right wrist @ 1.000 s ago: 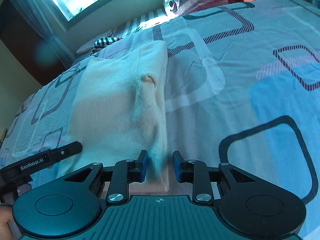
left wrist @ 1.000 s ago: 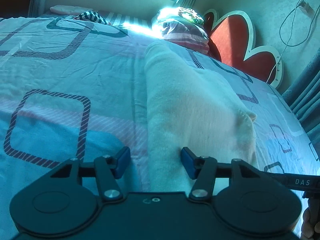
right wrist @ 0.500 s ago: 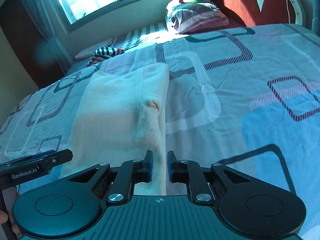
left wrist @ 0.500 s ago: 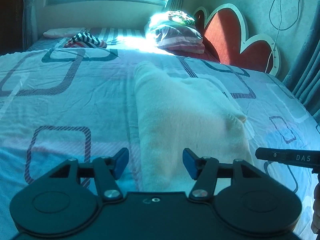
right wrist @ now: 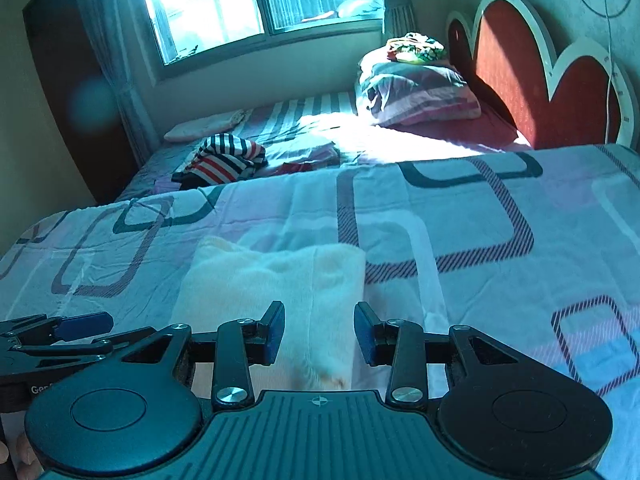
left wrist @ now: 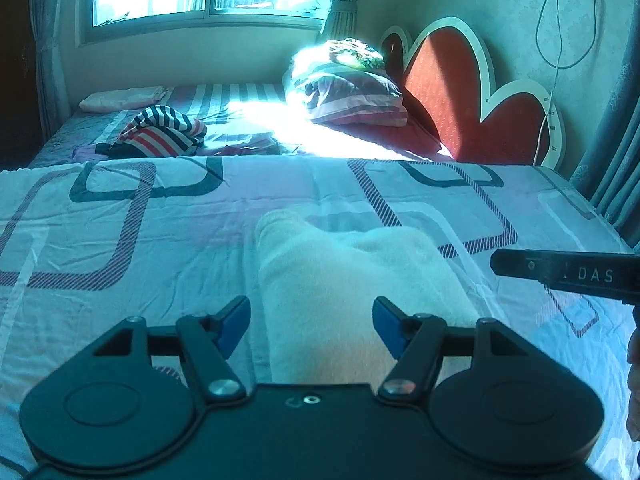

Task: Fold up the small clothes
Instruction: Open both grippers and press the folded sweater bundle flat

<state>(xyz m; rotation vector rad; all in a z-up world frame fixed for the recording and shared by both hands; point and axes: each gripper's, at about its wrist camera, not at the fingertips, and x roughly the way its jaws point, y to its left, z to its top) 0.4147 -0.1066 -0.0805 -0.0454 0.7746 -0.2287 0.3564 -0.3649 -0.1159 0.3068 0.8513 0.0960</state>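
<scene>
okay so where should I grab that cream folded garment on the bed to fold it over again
Probably by its two near corners, coming from the near edge of the bed. The cream garment lies flat as a long strip running away from both grippers, so lifting the near end and carrying it toward the far end should halve it.

Your right hand-held gripper (right wrist: 319, 334) no longer pinches the edge of the cream folded garment (right wrist: 280, 284); its jaws have just been opening and now stand clear on either side of the cloth. Your left hand-held gripper (left wrist: 311, 330) has also just been opening wider, nothing pressed between its pads. Both now sit higher above the bed (left wrist: 120, 240), the garment lying flat and farther below.
</scene>
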